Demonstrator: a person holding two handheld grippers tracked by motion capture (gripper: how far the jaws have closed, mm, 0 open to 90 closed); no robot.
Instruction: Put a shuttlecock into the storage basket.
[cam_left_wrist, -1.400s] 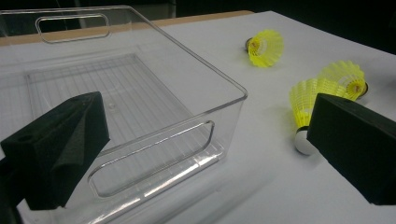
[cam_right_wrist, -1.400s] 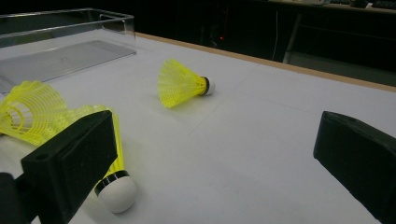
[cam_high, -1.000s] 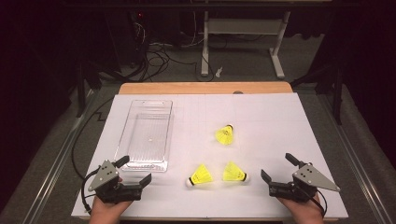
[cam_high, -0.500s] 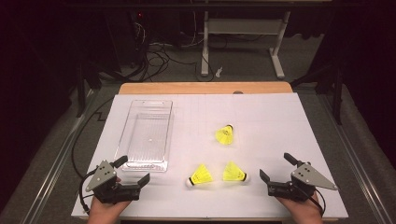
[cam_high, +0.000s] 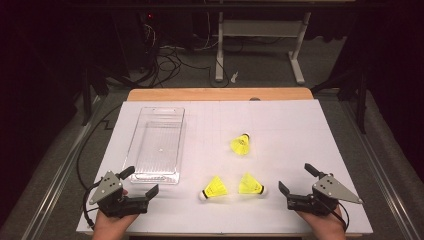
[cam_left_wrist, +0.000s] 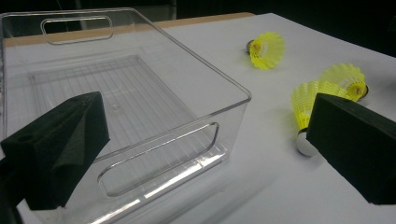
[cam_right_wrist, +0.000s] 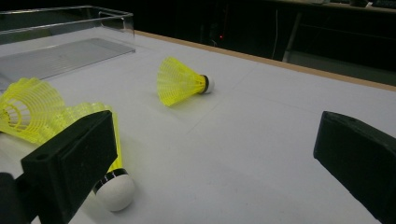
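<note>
My left gripper (cam_high: 140, 182) and right gripper (cam_high: 295, 181) rest low at the near edge, jaws wide apart, empty. Between them lie two shuttlecocks (cam_high: 215, 187), the third shuttlecock (cam_high: 240, 145) farther off.

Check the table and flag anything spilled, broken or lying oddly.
Nothing stands out. The clear bin sits upright and empty on the white table. Three yellow shuttlecocks lie on their sides beside it, apparently undamaged. The left gripper and right gripper are open near the front edge.
</note>
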